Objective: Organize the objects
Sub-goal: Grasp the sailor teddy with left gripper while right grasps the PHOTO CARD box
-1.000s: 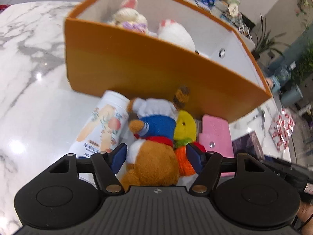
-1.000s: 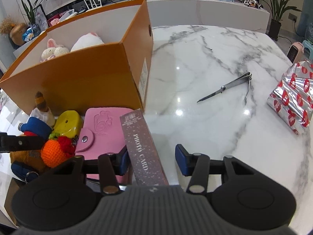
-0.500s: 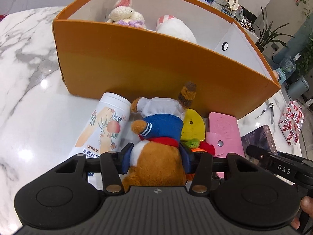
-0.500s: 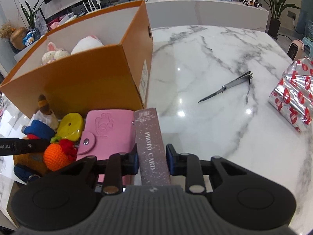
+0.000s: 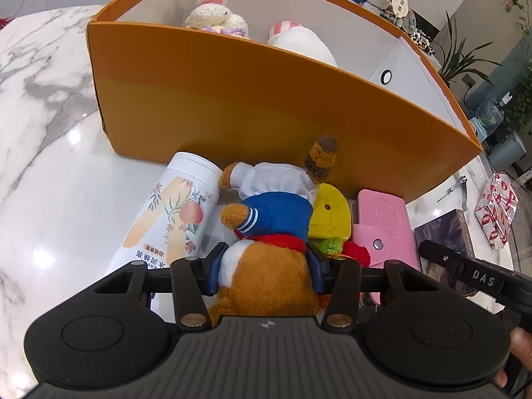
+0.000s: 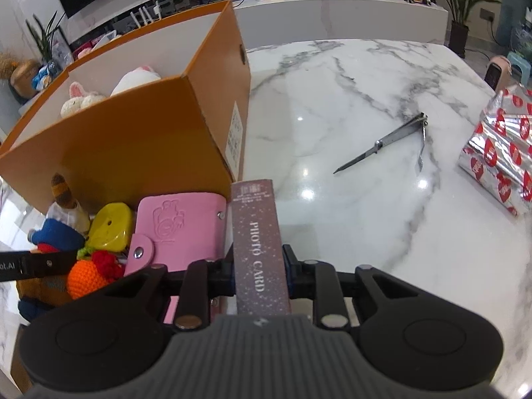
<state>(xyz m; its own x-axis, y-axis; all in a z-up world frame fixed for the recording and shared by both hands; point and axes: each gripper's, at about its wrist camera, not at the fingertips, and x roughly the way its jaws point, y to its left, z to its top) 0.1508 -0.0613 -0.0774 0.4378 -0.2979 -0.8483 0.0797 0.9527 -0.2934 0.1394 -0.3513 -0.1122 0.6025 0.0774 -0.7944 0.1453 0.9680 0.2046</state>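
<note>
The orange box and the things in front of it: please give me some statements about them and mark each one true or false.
1. The right gripper is shut on the photo card box. True.
2. The orange box is empty. False: two pale plush toys lie inside.
3. The left gripper holds the white bottle. False: its jaws are closing on the brown plush toy; the bottle lies beside it.
4. The nail clipper lies on the marble table, apart from the box. True.
5. The pink wallet is inside the box. False: it lies in front of it.
</note>
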